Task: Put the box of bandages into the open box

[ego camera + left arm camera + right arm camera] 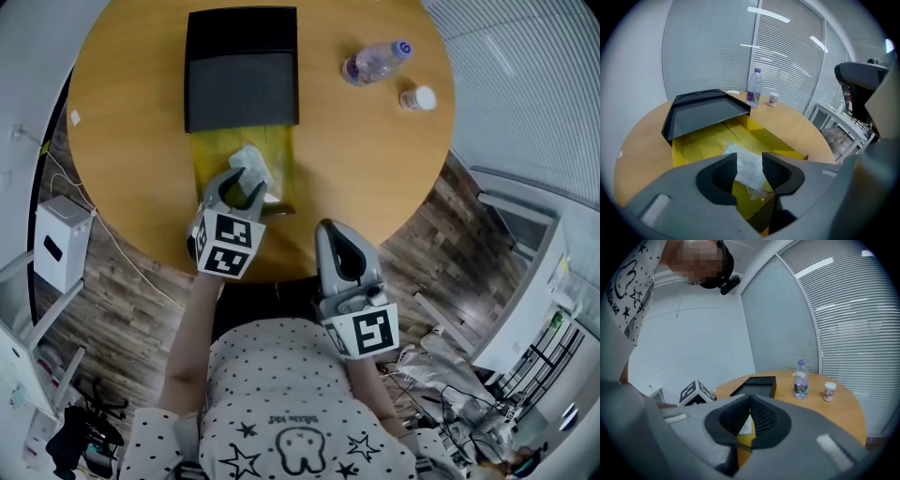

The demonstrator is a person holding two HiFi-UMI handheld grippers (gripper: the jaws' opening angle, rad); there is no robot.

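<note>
A white packet of bandages [251, 167] [747, 166] lies inside the yellow open box [211, 155] [693, 150], towards its near end. The box's black lid [242, 80] [703, 112] stands tipped back at the far end. My left gripper [242, 187] [749, 161] hangs just over the packet, jaws open, with the packet seen through the gap and no pad pressing on it. My right gripper [339, 230] [750, 401] is shut and empty, held at the table's near edge to the right of the box.
The round wooden table [375, 187] carries a clear water bottle [375, 62] [801, 380] and a small white jar [418, 97] [829, 391] at the far right. A white unit [61, 242] stands on the floor to the left, with cables nearby.
</note>
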